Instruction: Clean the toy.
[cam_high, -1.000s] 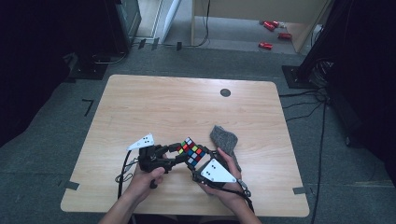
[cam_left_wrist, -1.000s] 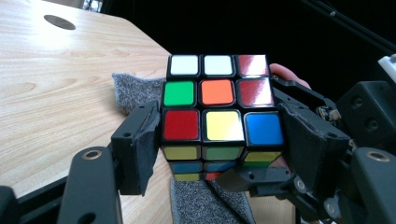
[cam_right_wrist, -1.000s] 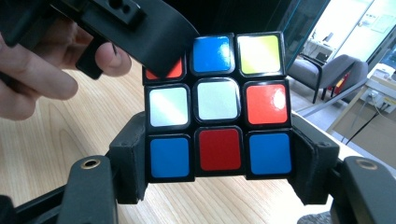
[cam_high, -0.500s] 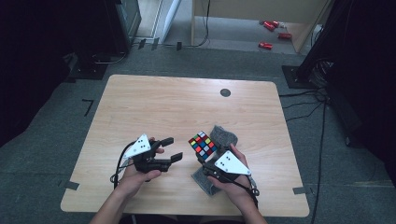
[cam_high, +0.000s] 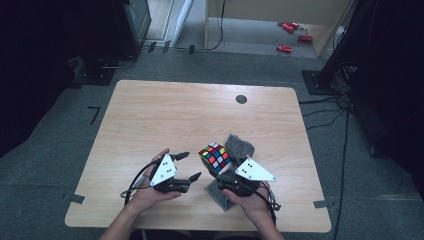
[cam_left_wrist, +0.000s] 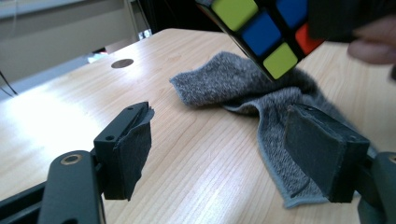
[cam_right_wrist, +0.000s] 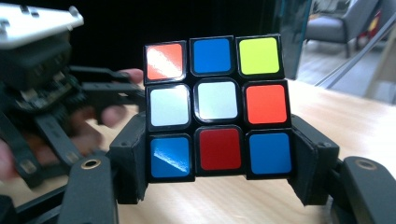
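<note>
A scrambled puzzle cube (cam_high: 215, 157) hangs just above the wooden table (cam_high: 175, 115), with my right gripper (cam_high: 220, 169) shut on its lower layer. In the right gripper view the cube (cam_right_wrist: 217, 107) sits between the two pads of that gripper (cam_right_wrist: 217, 164), its white-centred face towards the camera. My left gripper (cam_high: 191, 165) stands to the left of the cube, apart from it. Its jaws have just been opening and nothing is between them (cam_left_wrist: 229, 154). A grey cloth (cam_high: 240, 146) lies crumpled on the table under and behind the cube (cam_left_wrist: 261, 32).
A small dark round spot (cam_high: 241, 99) marks the far part of the table. The cloth (cam_left_wrist: 233, 88) spreads towards the front edge under my right hand. Bare wood lies to the left and beyond. Red items (cam_high: 285, 48) lie on the floor behind.
The left gripper has let go of the cube, drawn away to the left and opened wider. The right gripper has lifted the cube a little and keeps its hold.
</note>
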